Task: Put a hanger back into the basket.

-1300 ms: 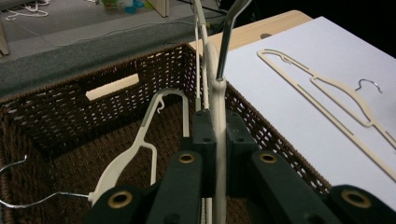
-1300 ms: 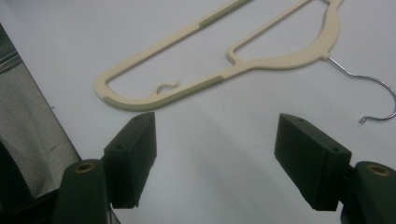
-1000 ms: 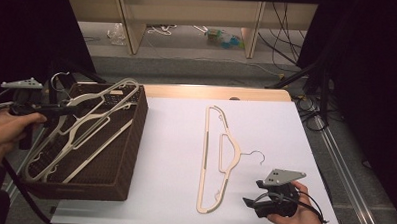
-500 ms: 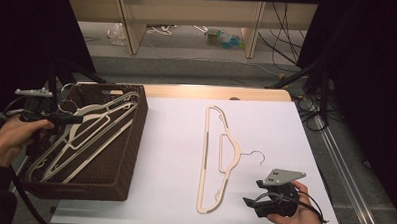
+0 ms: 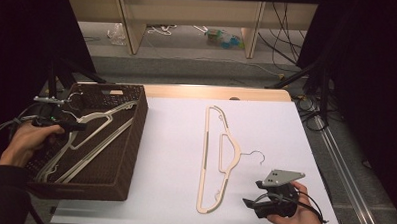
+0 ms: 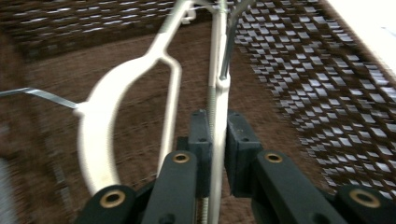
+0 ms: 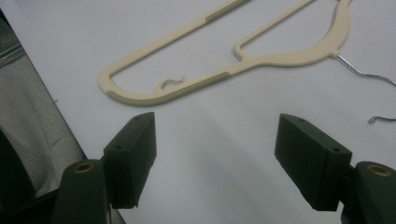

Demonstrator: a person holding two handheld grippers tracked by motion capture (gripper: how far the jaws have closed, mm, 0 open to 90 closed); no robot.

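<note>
While left gripper clamps basket hanger, right gripper jaws apart; one hanger on table.

A matt cream plastic hanger with a thin metal hook lies beside a rough dark woven basket.

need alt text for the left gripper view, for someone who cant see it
The left tool, seen along its two black jaws, is shut on the thin bar of a cream hanger inside a dark woven basket. A second cream hanger with a metal hook lies to the left on the basket floor.
</note>
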